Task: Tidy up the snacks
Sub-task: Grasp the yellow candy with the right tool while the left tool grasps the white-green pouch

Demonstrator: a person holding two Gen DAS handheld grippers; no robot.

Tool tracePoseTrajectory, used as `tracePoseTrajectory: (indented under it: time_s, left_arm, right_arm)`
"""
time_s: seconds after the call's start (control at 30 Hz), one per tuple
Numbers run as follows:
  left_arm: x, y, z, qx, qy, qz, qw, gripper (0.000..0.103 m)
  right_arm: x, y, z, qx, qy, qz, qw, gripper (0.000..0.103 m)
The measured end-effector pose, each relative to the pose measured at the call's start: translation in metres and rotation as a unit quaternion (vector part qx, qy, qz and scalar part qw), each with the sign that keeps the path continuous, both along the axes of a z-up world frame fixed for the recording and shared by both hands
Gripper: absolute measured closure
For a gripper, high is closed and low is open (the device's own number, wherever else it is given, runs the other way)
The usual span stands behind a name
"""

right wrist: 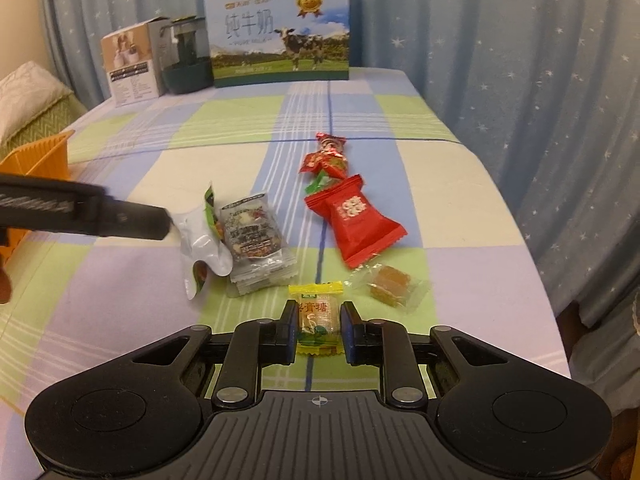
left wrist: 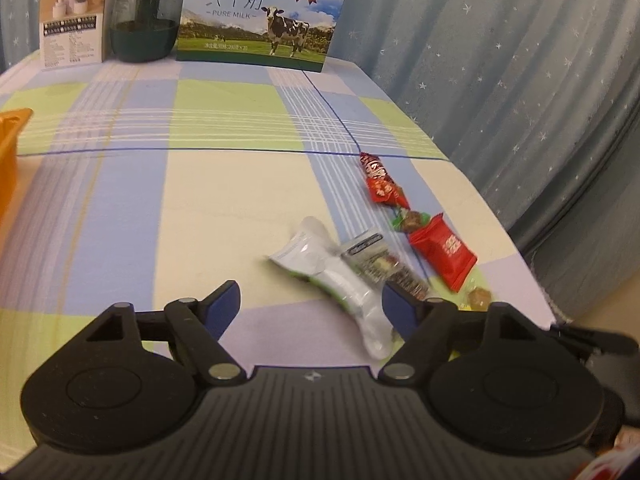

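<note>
Snacks lie on a checked tablecloth. My left gripper (left wrist: 310,304) is open, its jaws wide apart around the near end of a white and green pouch (left wrist: 332,276); a finger (right wrist: 132,222) of it touches the pouch (right wrist: 200,240) in the right wrist view. A clear nut packet (right wrist: 256,236) lies beside the pouch. My right gripper (right wrist: 318,326) has its pads on both sides of a yellow candy (right wrist: 318,320) and is shut on it. Farther out lie a large red packet (right wrist: 352,220), an amber candy in clear wrap (right wrist: 388,284) and small red candies (right wrist: 326,158).
An orange basket (right wrist: 38,160) stands at the table's left edge. At the far end stand a milk carton box (right wrist: 280,40), a dark glass jar (right wrist: 188,60) and a small box (right wrist: 130,64). Blue starry curtains hang behind and to the right.
</note>
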State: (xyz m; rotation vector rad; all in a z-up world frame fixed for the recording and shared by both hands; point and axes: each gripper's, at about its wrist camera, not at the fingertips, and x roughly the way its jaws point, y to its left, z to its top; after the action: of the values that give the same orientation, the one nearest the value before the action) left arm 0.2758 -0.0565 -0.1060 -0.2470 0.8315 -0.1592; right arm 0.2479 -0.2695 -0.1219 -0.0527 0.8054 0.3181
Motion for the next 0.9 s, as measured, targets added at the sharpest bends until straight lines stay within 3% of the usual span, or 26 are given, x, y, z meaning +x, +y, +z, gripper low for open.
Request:
tracePoseTrajectory:
  time_s: [0.2, 0.27, 0.6, 0.7, 0.77, 0.9]
  left_arm:
    - [0.019, -0.011, -0.012, -0.032, 0.010, 0.022, 0.9992, 0.038]
    - [0.025, -0.016, -0.017, -0.018, 0.017, 0.022, 0.9995, 0.050]
    - [0.020, -0.011, -0.021, 0.029, 0.002, -0.013, 0.9995, 0.060]
    - [0.022, -0.018, -0.018, 0.053, -0.004, -0.033, 0.9980, 0.065]
    - [0.023, -0.023, -0.018, 0.064, -0.002, -0.048, 0.9968, 0.076]
    - [0.017, -0.023, -0.015, 0.087, -0.001, -0.061, 0.9943, 0.077]
  right_arm:
    - [-0.002, -0.003, 0.002, 0.004, -0.004, -0.008, 1.000, 0.081]
    - [-0.002, -0.003, 0.002, 0.005, -0.003, -0.010, 1.000, 0.081]
    - [-0.001, 0.000, 0.002, 0.010, -0.005, -0.014, 1.000, 0.081]
    - [0.000, 0.002, 0.001, 0.009, -0.003, -0.014, 1.000, 0.081]
    - [0.000, 0.005, 0.001, 0.007, -0.002, -0.013, 1.000, 0.081]
    - [0.001, 0.005, 0.002, 0.007, -0.001, -0.016, 1.000, 0.081]
